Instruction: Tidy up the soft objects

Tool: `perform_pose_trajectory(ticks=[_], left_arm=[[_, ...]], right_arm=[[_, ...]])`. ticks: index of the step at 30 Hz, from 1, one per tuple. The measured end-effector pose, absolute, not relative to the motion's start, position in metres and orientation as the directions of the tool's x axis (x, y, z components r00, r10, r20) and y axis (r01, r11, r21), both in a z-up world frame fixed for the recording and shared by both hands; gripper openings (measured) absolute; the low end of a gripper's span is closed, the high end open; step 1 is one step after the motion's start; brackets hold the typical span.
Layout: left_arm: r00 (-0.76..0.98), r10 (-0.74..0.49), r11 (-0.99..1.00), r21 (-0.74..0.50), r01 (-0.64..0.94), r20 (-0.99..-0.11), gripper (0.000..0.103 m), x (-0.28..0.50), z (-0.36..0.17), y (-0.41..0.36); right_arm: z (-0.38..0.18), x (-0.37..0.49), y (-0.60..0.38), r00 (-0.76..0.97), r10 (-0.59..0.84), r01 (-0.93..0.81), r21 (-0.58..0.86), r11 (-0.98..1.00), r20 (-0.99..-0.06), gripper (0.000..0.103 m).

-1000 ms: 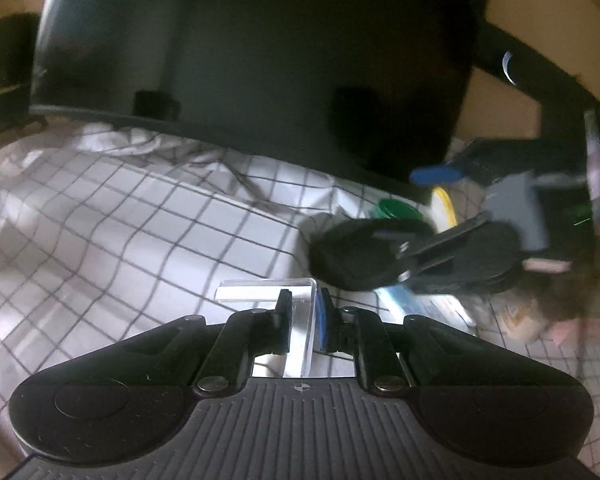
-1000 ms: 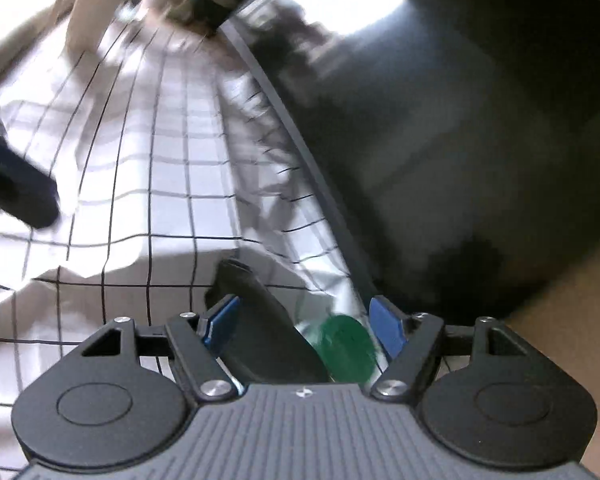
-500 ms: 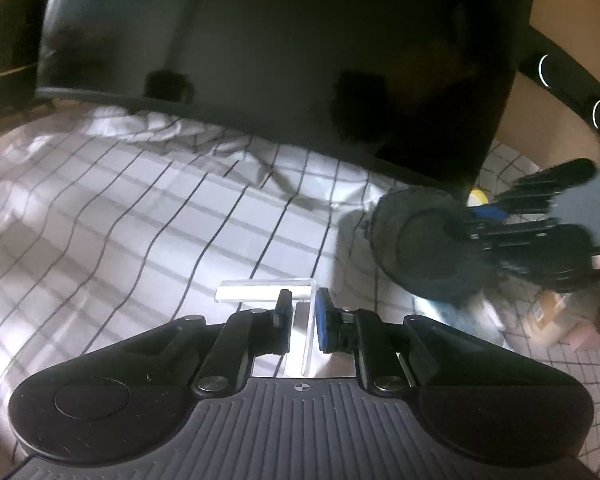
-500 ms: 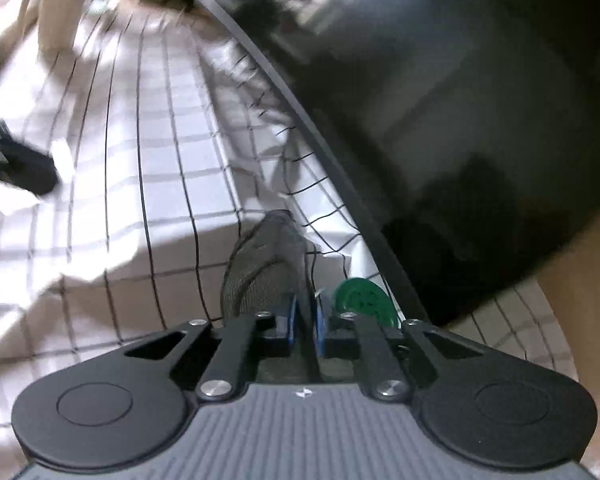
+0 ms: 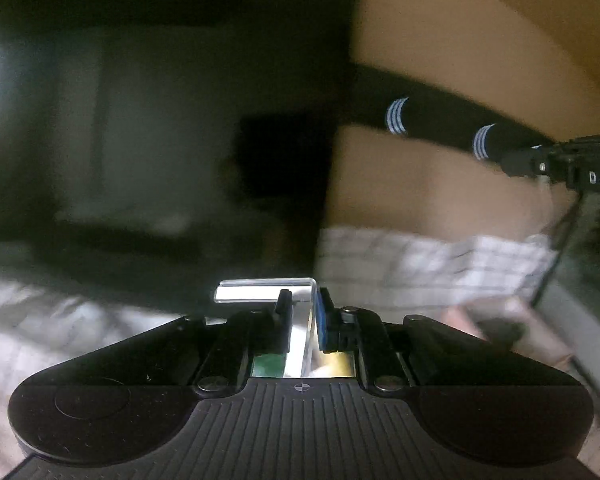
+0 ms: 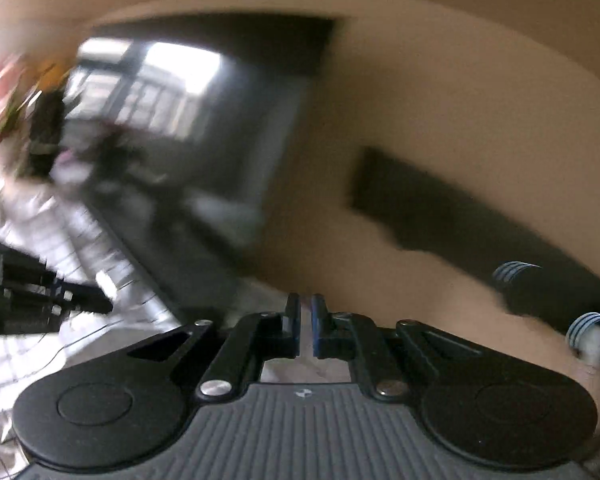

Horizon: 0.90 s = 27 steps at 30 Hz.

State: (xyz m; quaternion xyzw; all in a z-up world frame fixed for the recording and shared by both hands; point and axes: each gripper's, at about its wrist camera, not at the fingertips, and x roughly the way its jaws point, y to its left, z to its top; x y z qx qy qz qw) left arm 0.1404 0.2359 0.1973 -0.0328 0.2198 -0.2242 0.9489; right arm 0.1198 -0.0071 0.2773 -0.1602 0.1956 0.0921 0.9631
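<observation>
My left gripper (image 5: 302, 304) is shut on a clear L-shaped plastic piece (image 5: 260, 292), which sticks out to the left of the tips. It also shows at the left edge of the right wrist view (image 6: 40, 292). My right gripper (image 6: 305, 308) has its blue pads together, and nothing shows beyond them there. In the left wrist view the right gripper (image 5: 516, 162) is up at the far right. A limp dark mesh piece (image 5: 592, 240) hangs beneath it. Both views are blurred by motion.
A big dark screen (image 5: 160, 120) fills the left and middle. Below it lies a white checked cloth (image 5: 420, 268) with blurred small items at its right end. A black band with white stripes (image 5: 420, 116) crosses the beige wall (image 6: 460, 80).
The right gripper closed on the dark mesh piece beside a green disc, then rose fast and rolled. The left gripper also rose, still gripping the clear piece. The table dropped low in both views.
</observation>
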Motion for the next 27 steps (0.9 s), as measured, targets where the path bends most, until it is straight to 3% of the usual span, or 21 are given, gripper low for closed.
perform_pose_trajectory(ticks=[4, 7, 9, 15, 16, 18, 19, 20, 27], left_arm=[[0.752, -0.543, 0.837, -0.174, 0.518, -0.373, 0.015, 0.146, 0.219, 0.173], [0.719, -0.593, 0.801, -0.172, 0.574, -0.363, 0.015, 0.146, 0.23, 0.131], [0.706, -0.61, 0.786, -0.164, 0.596, -0.36, 0.015, 0.142, 0.232, 0.111], [0.707, -0.574, 0.813, -0.184, 0.552, -0.413, 0.015, 0.123, 0.202, 0.117], [0.715, -0.553, 0.829, -0.195, 0.524, -0.428, 0.015, 0.122, 0.195, 0.126], [0.737, -0.487, 0.872, -0.221, 0.436, -0.469, 0.015, 0.114, 0.177, 0.153], [0.744, -0.459, 0.888, -0.229, 0.399, -0.486, 0.015, 0.111, 0.17, 0.166], [0.749, -0.43, 0.903, -0.235, 0.36, -0.504, 0.015, 0.107, 0.163, 0.181], [0.773, -0.266, 0.961, -0.219, 0.167, -0.576, 0.015, 0.078, 0.138, 0.27]], right_arm=[[0.303, 0.104, -0.083, 0.932, 0.027, -0.11, -0.21, 0.972, -0.361, 0.005], [0.303, 0.095, -0.127, 0.923, -0.016, -0.049, -0.158, 0.986, -0.385, 0.005], [0.292, 0.082, -0.135, 0.922, -0.039, -0.041, -0.196, 0.98, -0.386, 0.005], [0.23, 0.063, -0.109, 0.877, 0.118, -0.21, -0.15, 0.966, -0.466, 0.006], [0.214, 0.066, -0.095, 0.862, 0.145, -0.238, -0.136, 0.962, -0.486, 0.01], [0.185, 0.069, -0.069, 0.83, 0.189, -0.288, -0.113, 0.951, -0.525, 0.033], [0.168, 0.071, -0.053, 0.812, 0.212, -0.314, -0.102, 0.944, -0.544, 0.05], [0.154, 0.073, -0.038, 0.802, 0.226, -0.332, -0.099, 0.938, -0.552, 0.055], [0.069, 0.11, 0.07, 0.798, 0.143, -0.342, -0.244, 0.907, -0.585, 0.055]])
